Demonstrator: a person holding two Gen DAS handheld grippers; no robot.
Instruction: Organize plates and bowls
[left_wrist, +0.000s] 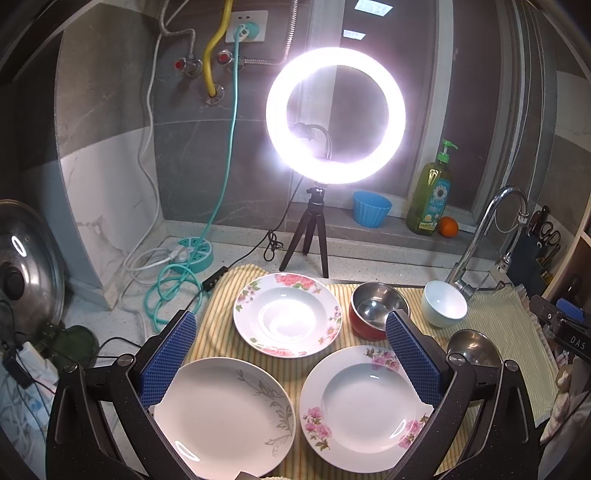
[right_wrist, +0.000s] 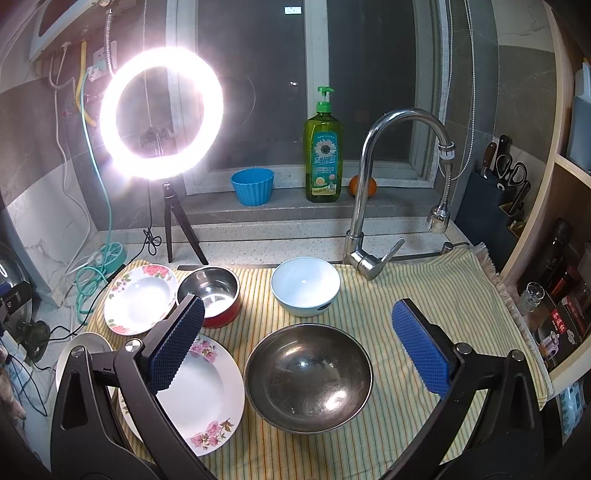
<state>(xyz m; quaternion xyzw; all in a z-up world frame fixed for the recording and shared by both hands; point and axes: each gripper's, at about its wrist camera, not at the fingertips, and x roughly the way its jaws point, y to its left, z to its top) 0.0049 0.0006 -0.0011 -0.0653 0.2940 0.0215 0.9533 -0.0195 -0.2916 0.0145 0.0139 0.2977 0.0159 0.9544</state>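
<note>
On a striped cloth (left_wrist: 221, 295) lie three plates: a grey-leaf plate (left_wrist: 225, 417) near left, a pink-flower deep plate (left_wrist: 365, 406) near right, and a red-flower plate (left_wrist: 288, 314) behind. A red steel-lined bowl (left_wrist: 373, 310), a white bowl (left_wrist: 443, 302) and a large steel bowl (right_wrist: 308, 376) stand beside them. My left gripper (left_wrist: 291, 339) is open above the two near plates. My right gripper (right_wrist: 299, 332) is open above the large steel bowl, with the white bowl (right_wrist: 306, 286) behind it. Both are empty.
A lit ring light on a tripod (left_wrist: 334, 114) stands behind the cloth. A tap (right_wrist: 369, 184) rises at the back right. A blue cup (right_wrist: 253, 186), soap bottle (right_wrist: 322, 155) and orange (right_wrist: 364, 184) sit on the sill. Cables (left_wrist: 166, 284) and a pot lid (left_wrist: 26, 266) lie left.
</note>
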